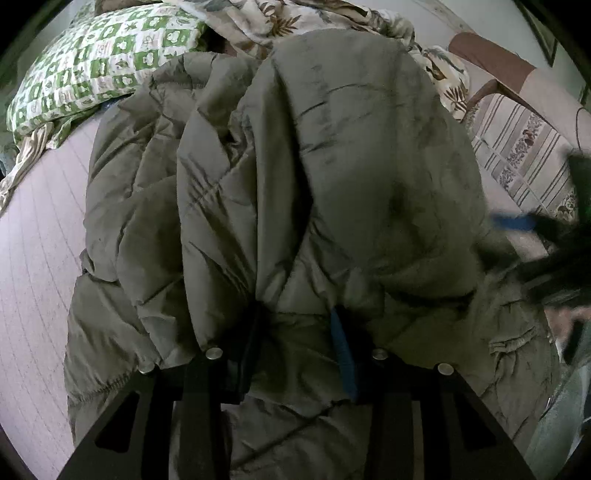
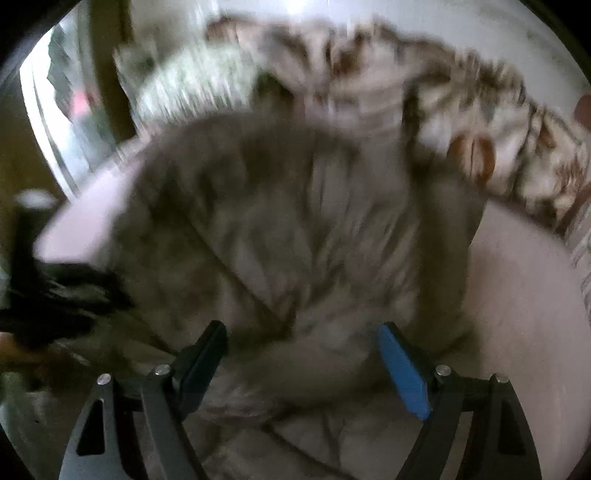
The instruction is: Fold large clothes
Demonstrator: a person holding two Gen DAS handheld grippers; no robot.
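Pale pink bedding covers the bed (image 1: 33, 236), with a green-checked pillow (image 1: 99, 62) at ten o'clock and a leaf-print quilt (image 1: 280, 18) at twelve. An olive quilted jacket (image 1: 332, 177) lies heaped across the bed's middle. The left gripper (image 1: 299, 347) is clenched on a raised fold of the jacket, fabric bunched between its fingers. The right gripper (image 2: 303, 350), badly blurred, hangs with jaws spread apart over the jacket (image 2: 295, 229), grasping nothing. A striped cushion (image 1: 524, 155) sits at three o'clock.
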